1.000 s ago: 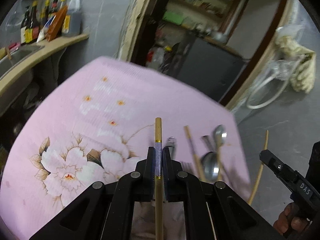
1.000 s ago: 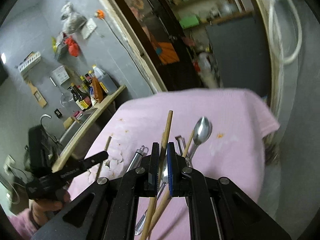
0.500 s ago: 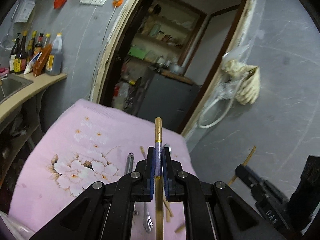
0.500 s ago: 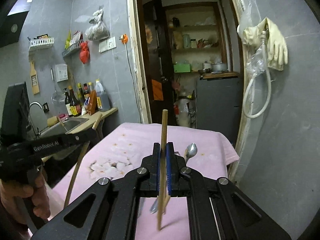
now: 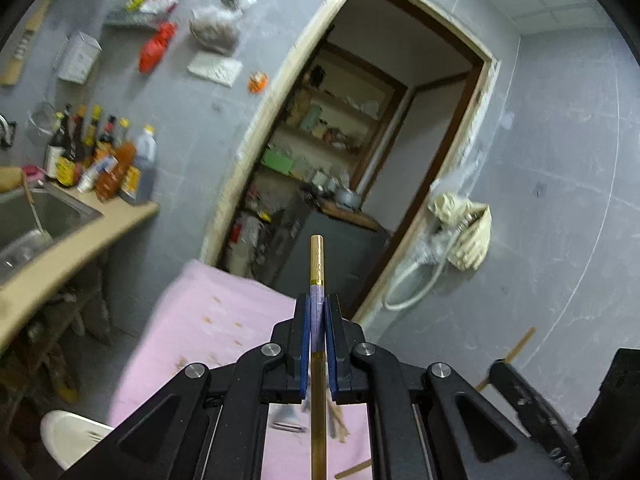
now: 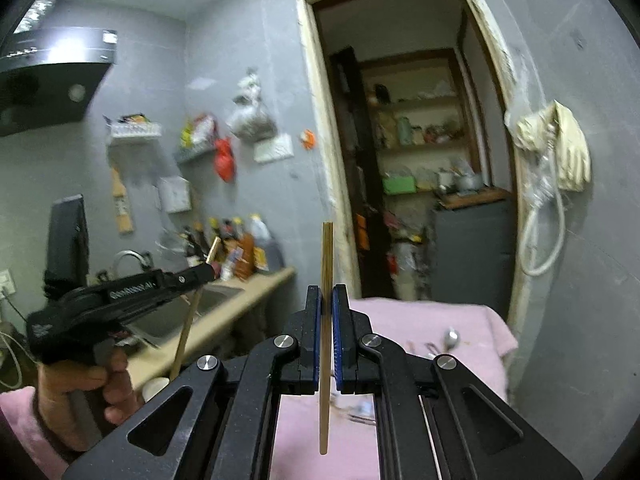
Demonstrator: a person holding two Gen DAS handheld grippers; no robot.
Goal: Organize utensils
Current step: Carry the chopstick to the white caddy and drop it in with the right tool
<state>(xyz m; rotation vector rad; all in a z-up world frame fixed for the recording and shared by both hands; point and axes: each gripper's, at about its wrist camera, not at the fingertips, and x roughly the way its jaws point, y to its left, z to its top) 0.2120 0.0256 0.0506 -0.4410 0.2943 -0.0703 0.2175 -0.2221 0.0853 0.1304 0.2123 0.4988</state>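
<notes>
My left gripper (image 5: 317,308) is shut on a wooden chopstick (image 5: 317,258) with a gold tip and a purple band, held upright above the pink flowered cloth (image 5: 208,320). My right gripper (image 6: 327,300) is shut on a plain wooden chopstick (image 6: 327,256), also upright. In the right wrist view the left gripper (image 6: 200,274) shows at the left with its chopstick (image 6: 188,328). In the left wrist view the right gripper (image 5: 504,368) shows at the lower right with its chopstick (image 5: 520,346). A spoon (image 6: 451,336) and other blurred utensils (image 5: 288,426) lie on the cloth below.
A counter (image 5: 72,248) with a steel sink (image 5: 36,216) and several bottles (image 5: 100,160) runs along the left. A white cup (image 5: 70,436) stands at the lower left. A doorway (image 6: 416,160) opens to a pantry behind the table. Gloves and a hose (image 6: 560,160) hang on the right wall.
Both grippers have risen and tilted up with their chopsticks. The cloth and the utensils on it have dropped to the bottom of both views.
</notes>
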